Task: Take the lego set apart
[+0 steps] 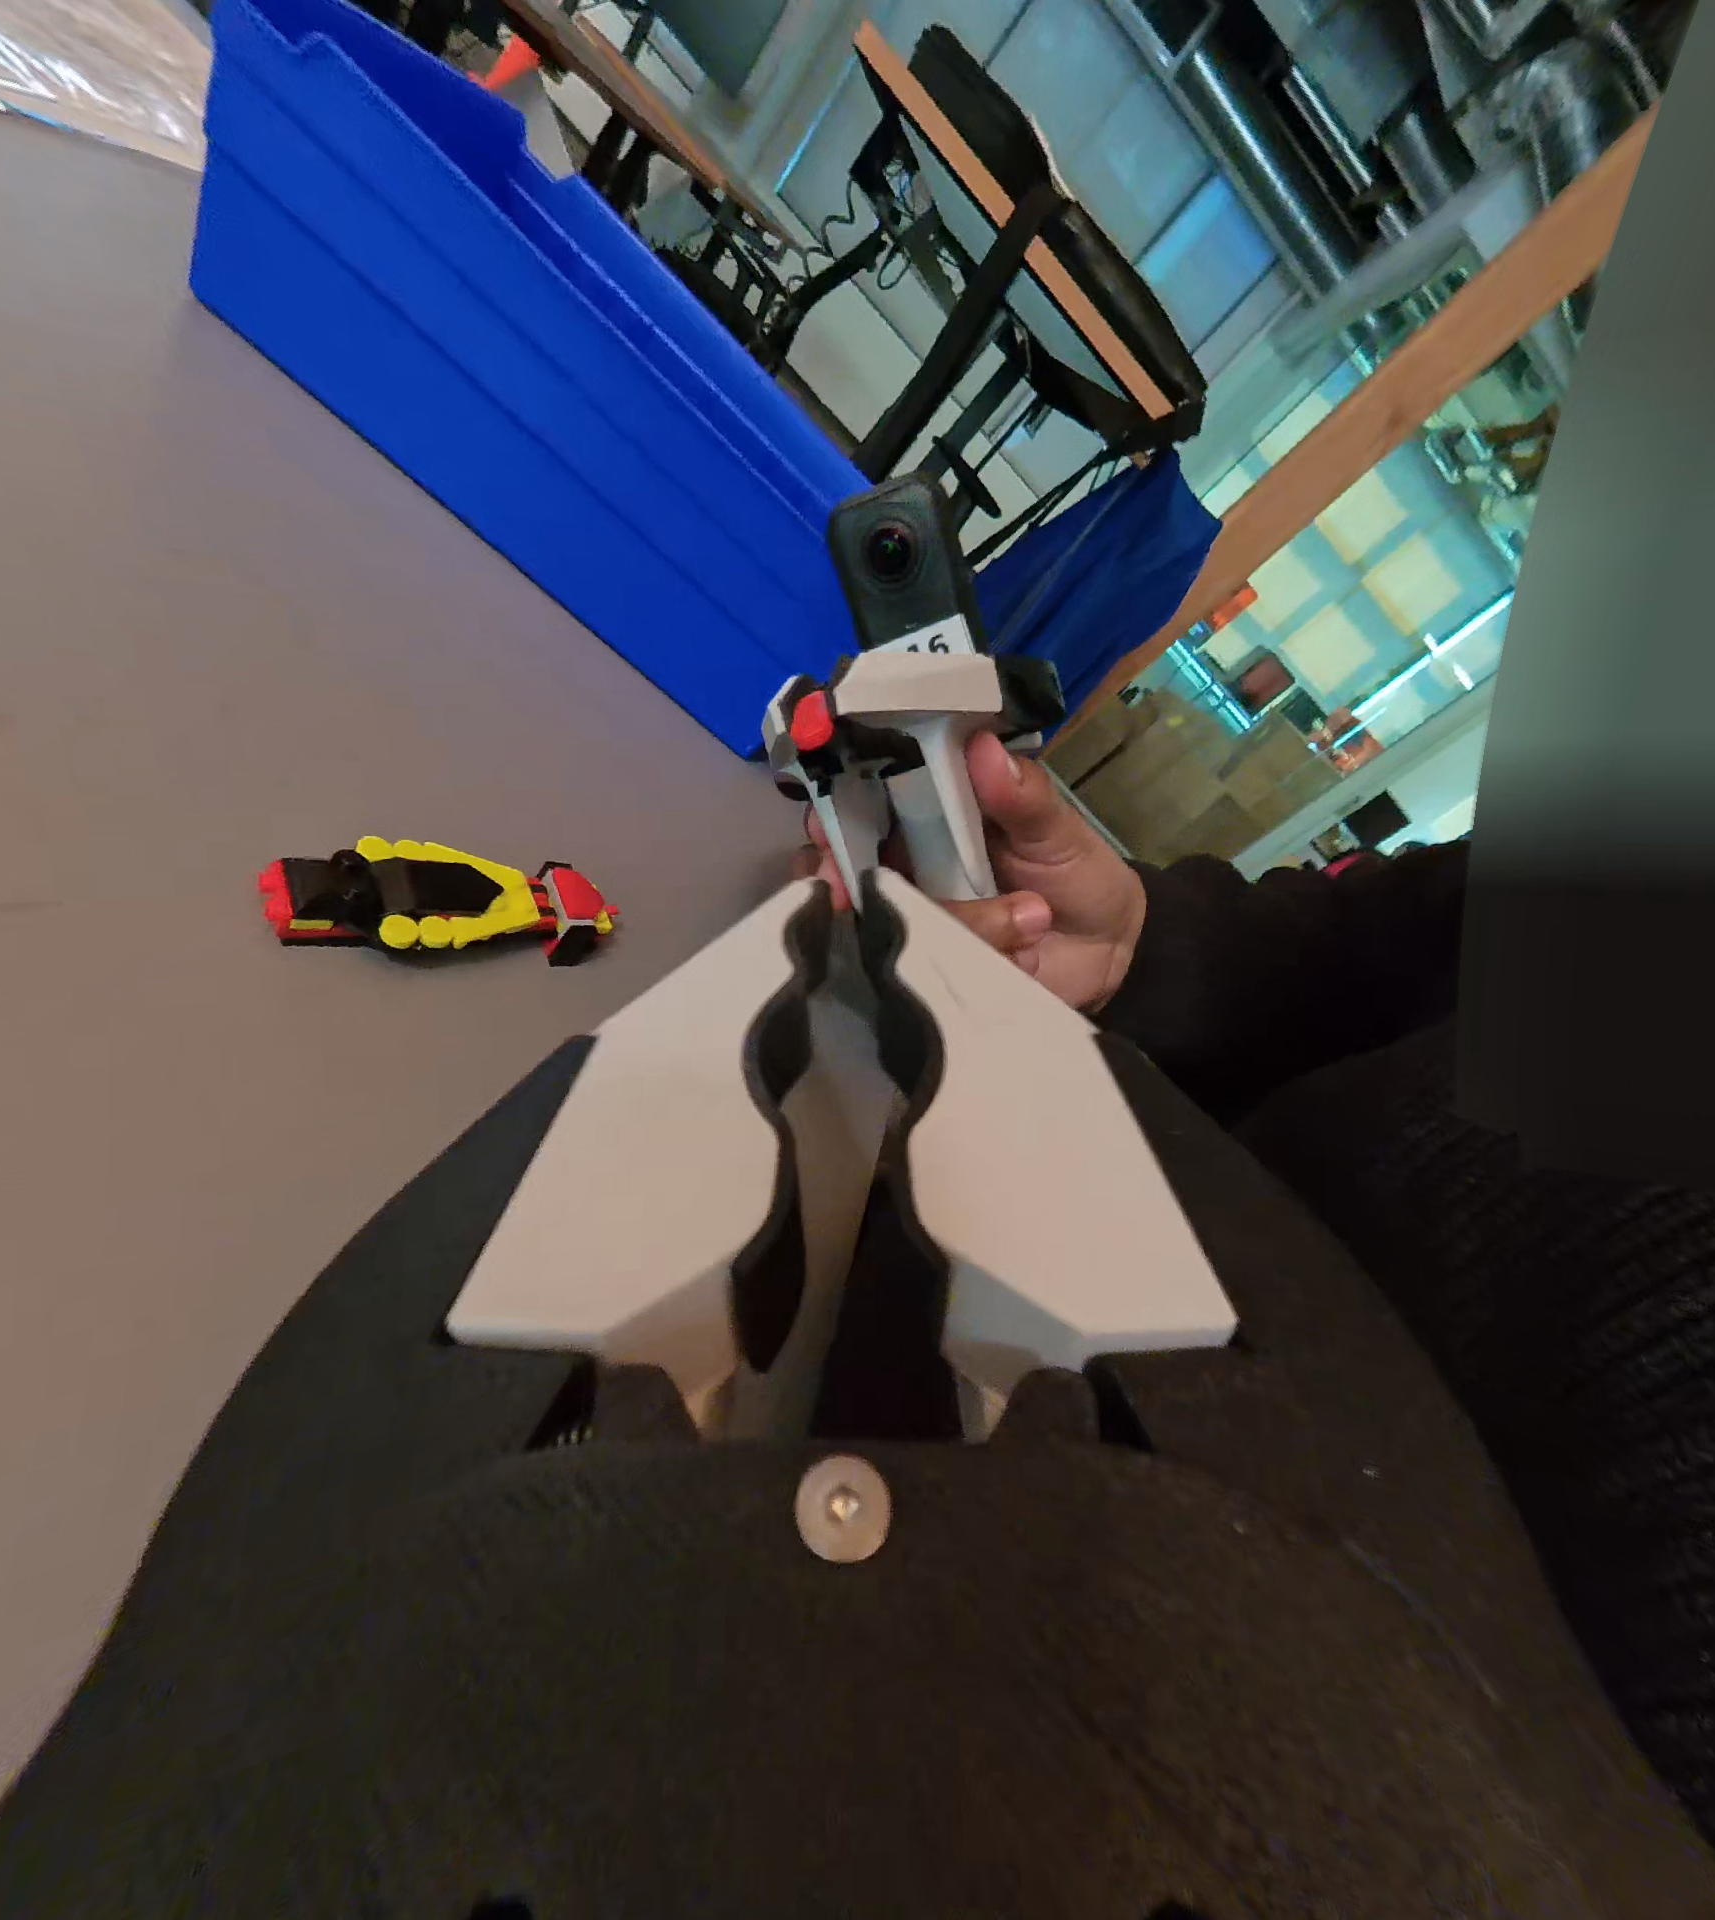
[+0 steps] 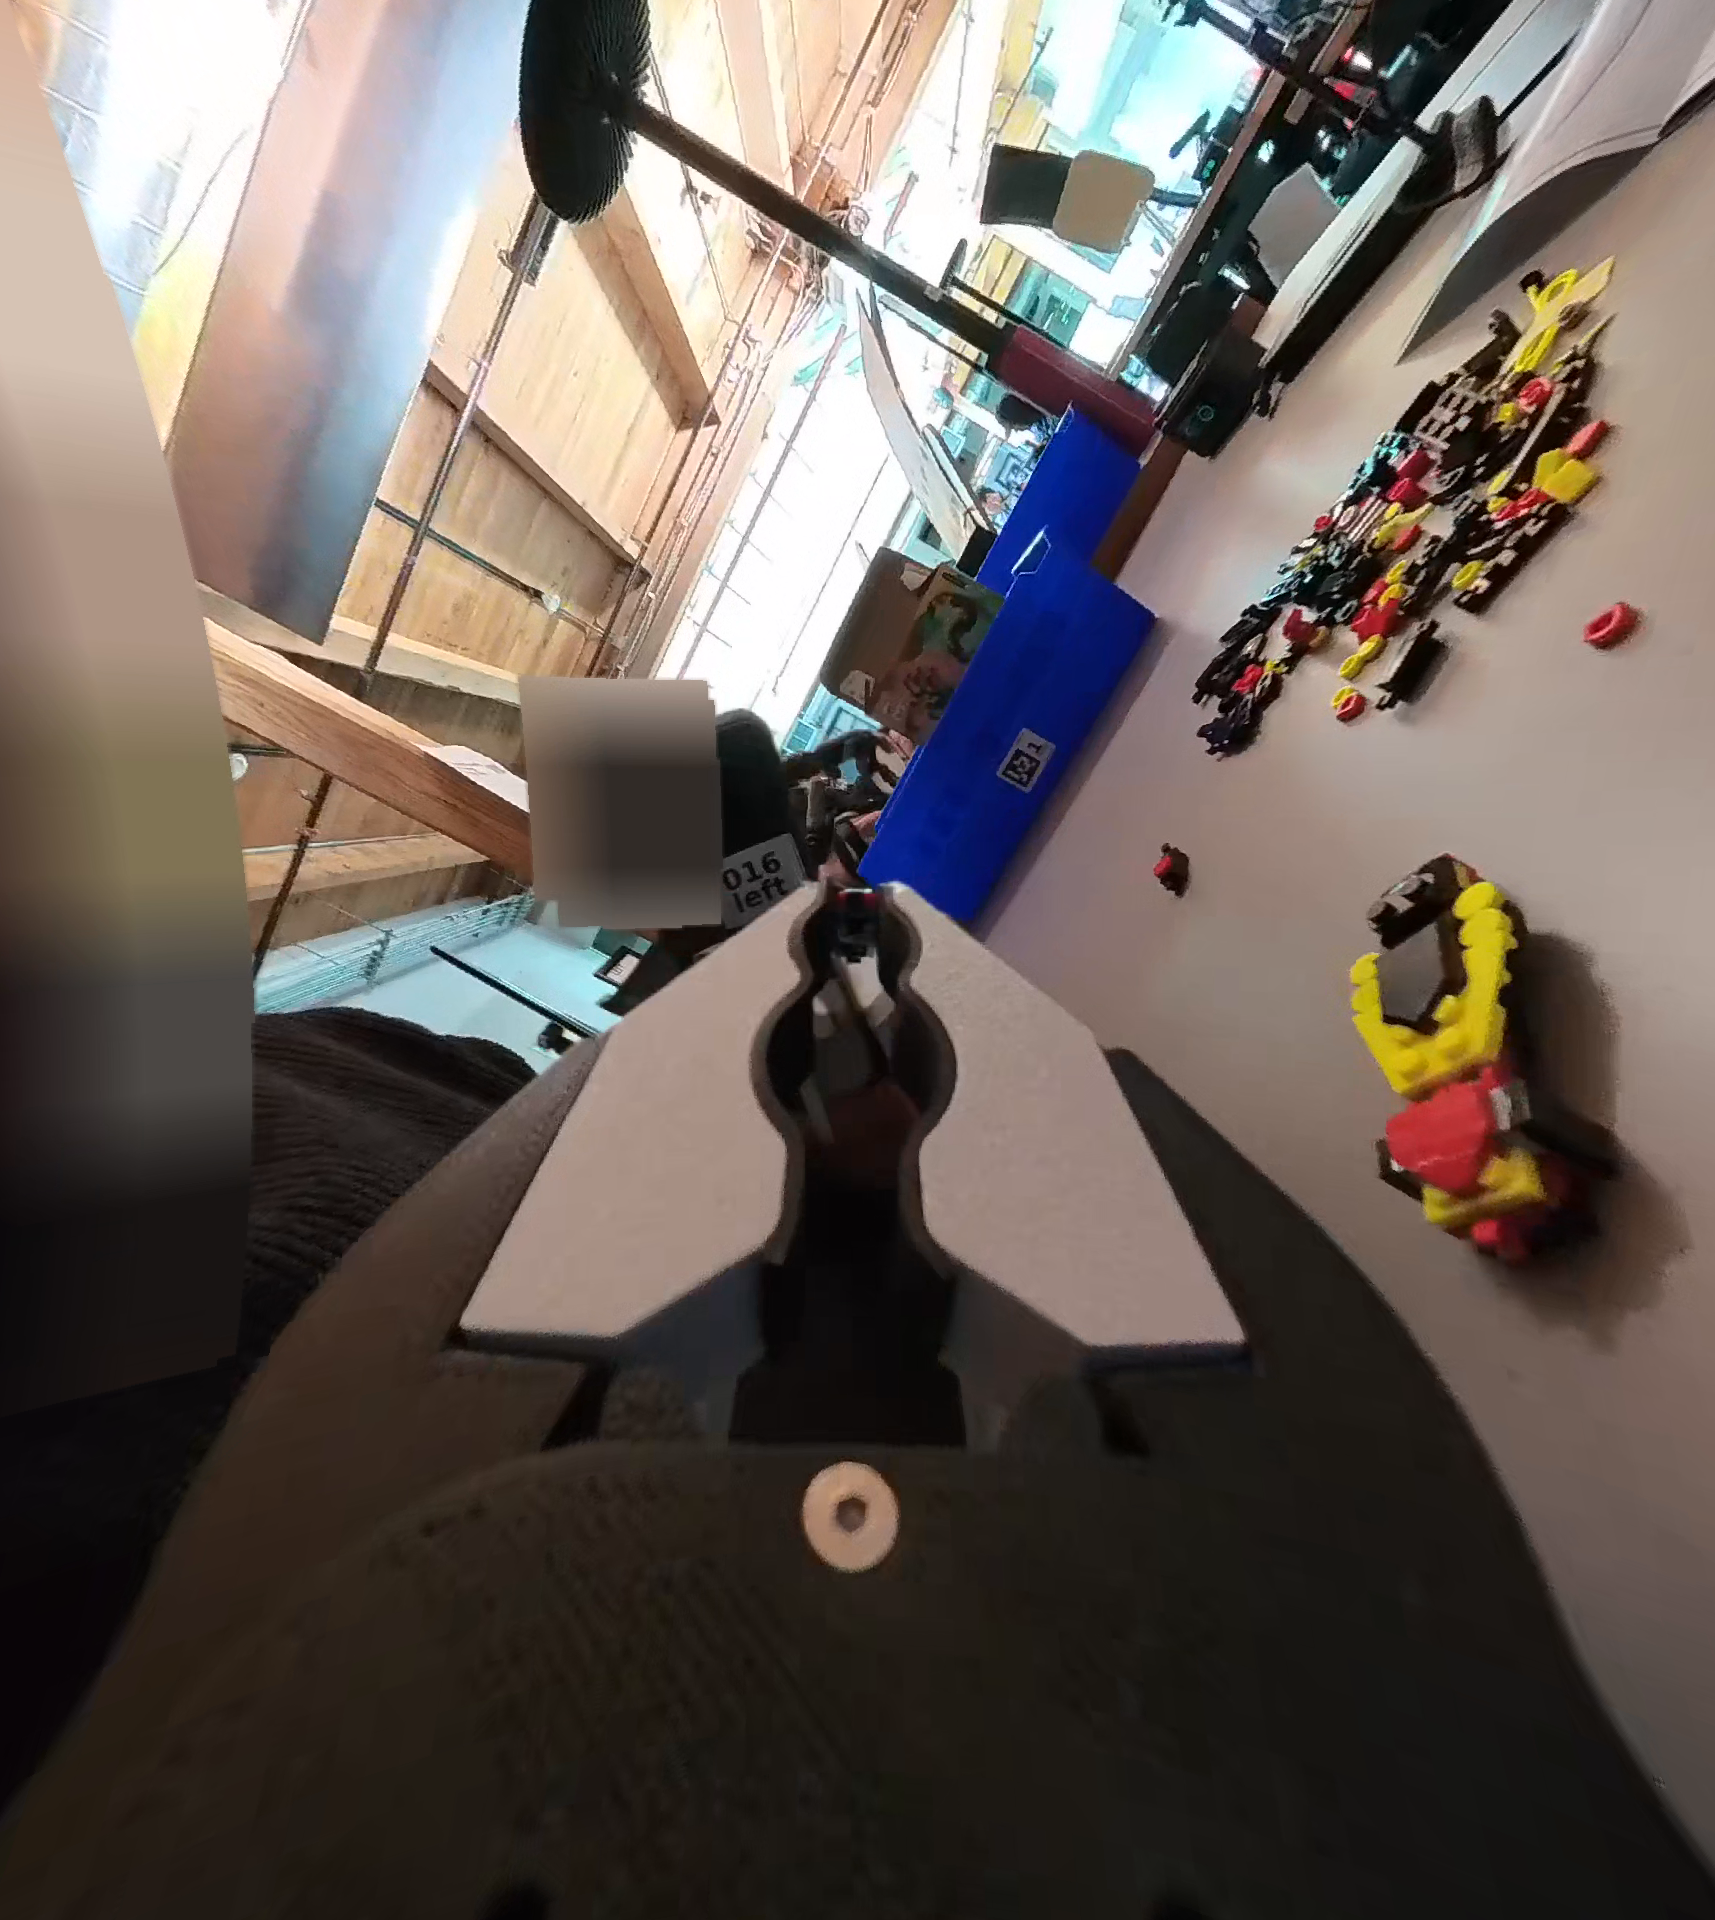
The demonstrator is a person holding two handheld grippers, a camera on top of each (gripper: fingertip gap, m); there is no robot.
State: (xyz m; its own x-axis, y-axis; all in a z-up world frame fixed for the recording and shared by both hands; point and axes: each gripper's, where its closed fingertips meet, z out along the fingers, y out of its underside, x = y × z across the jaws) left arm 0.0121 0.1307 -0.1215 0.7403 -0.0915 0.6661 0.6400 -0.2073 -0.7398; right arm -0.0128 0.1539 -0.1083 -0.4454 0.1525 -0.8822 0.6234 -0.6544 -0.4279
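My left gripper (image 1: 848, 894) and right gripper (image 2: 851, 902) meet tip to tip, both clamped on a small red-black piece (image 2: 851, 914). The lego car (image 1: 437, 902) lies apart on the table (image 1: 157, 520).

Bright daylight floods from windows (image 2: 801, 540) beyond the jaws, blown out white. Strong fisheye bending at edges; smeared, dim blur fills the outer side margins.
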